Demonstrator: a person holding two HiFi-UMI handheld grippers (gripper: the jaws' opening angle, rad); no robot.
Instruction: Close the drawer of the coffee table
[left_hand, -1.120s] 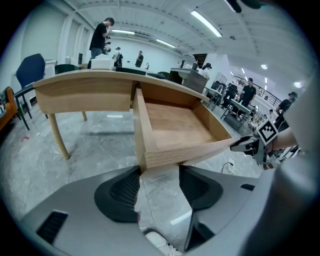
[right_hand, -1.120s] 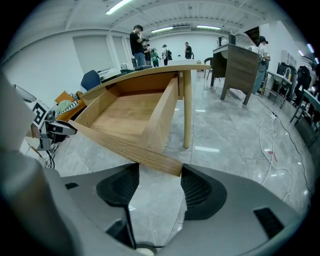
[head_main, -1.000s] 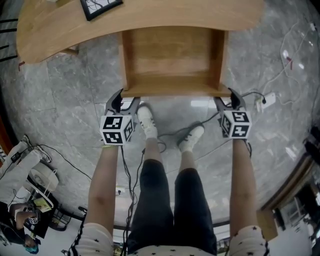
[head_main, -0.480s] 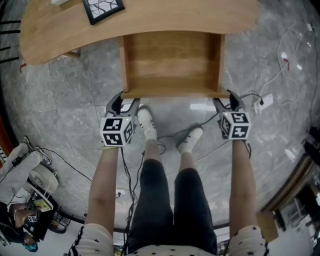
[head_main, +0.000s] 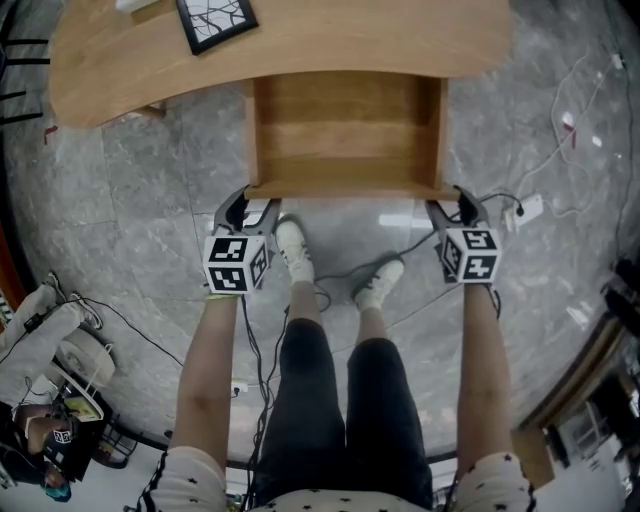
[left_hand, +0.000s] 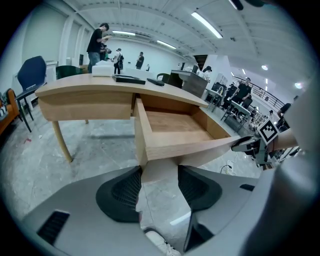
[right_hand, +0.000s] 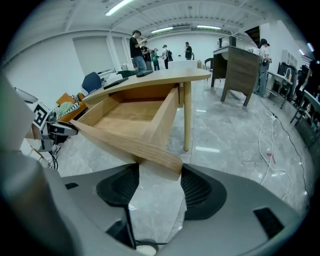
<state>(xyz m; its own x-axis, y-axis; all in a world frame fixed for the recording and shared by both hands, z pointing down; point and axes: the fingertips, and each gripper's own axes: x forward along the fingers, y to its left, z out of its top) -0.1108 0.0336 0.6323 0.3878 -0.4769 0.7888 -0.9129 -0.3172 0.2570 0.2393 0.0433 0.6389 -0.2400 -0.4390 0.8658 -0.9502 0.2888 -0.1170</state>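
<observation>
Drawer (head_main: 345, 130) stands pulled out from under the tabletop (head_main: 300, 45). Its open side faces up, its front is toward us, and its front panel runs left to right across the head view.

At its left corner we hold the left gripper (head_main: 250, 203) slanted forward and down on a straight forearm. Its jaws have just been closing a little but stand wide, with the corner between them close to both pads. At the right corner the right gripper (head_main: 452, 203) mirrors this: forearm straight, jaws wide apart with that corner between them. Both forearms run side by side, outside our legs.

The drawer is light wood like the tabletop, with low side walls, a flat board bottom, and a front panel jutting slightly past each side.
</observation>
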